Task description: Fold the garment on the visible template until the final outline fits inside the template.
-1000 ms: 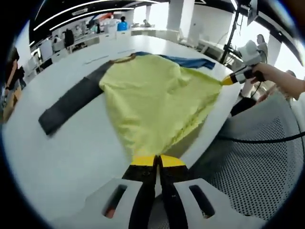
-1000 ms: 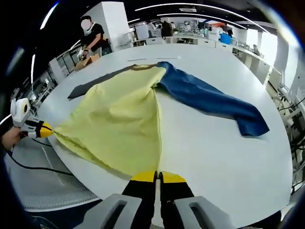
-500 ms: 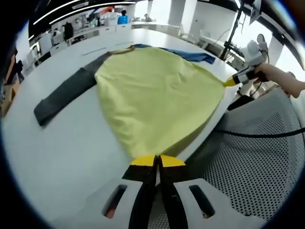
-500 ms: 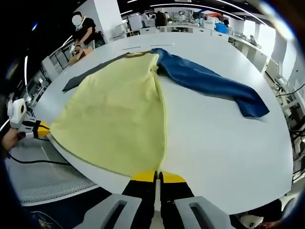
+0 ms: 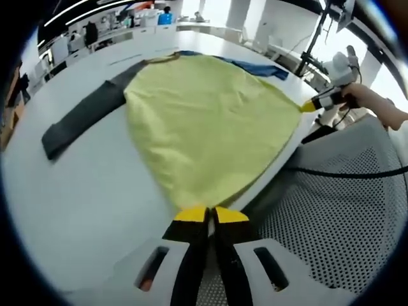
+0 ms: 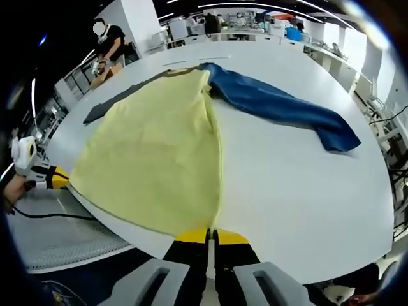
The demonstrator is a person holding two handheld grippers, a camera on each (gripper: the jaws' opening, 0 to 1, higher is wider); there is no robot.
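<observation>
Since a second ago the yellow body of the garment (image 5: 210,121) has gone from rumpled to smooth and taut. Each hem corner is pinched in closed jaws, the left gripper (image 5: 208,215) on one, the right gripper (image 6: 208,236) on the other, and the hem is drawn out past the near edge of the white worktop (image 6: 299,204), probably to flatten the cloth before folding. It is a long-sleeved top, lying flat with a dark grey sleeve (image 5: 80,118) and a blue sleeve (image 6: 280,108) spread to either side. I can make out no template.
</observation>
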